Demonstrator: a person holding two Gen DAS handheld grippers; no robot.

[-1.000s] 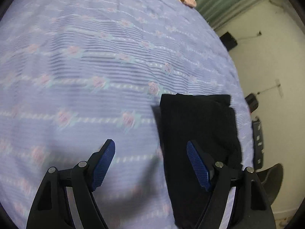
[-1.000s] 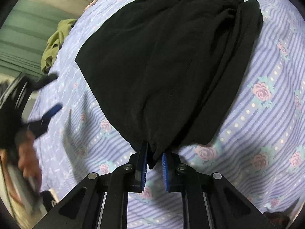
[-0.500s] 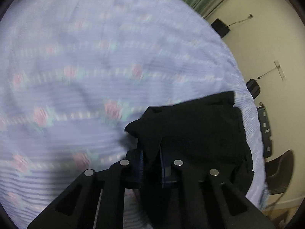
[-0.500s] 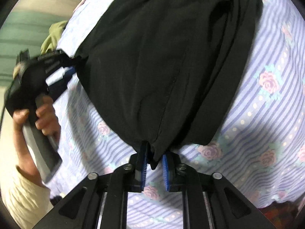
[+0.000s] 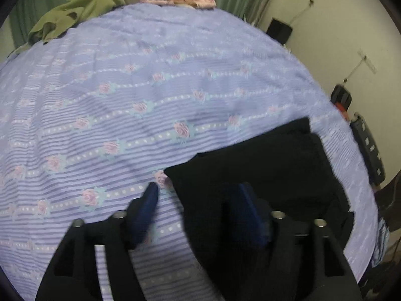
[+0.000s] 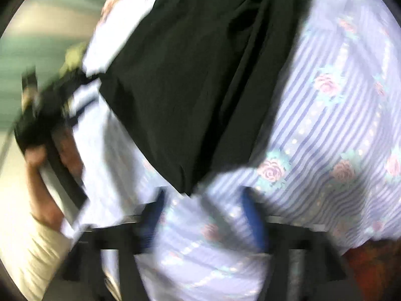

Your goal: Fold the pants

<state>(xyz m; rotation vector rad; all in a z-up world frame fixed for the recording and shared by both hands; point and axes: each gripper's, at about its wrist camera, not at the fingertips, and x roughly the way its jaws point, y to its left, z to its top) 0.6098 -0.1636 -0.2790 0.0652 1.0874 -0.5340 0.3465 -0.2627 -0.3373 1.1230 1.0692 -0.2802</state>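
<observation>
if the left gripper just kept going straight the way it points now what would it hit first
Probably the near corner of the black pants, which lies between and just ahead of the open left gripper; the bedspread lies under it. Depth is unclear.

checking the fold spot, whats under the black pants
The black pants lie folded on the striped, rose-print bedspread, which shows all around them. Whatever sits directly beneath is covered by the fabric. Both grippers have just been opening, with no cloth pinched.
</observation>
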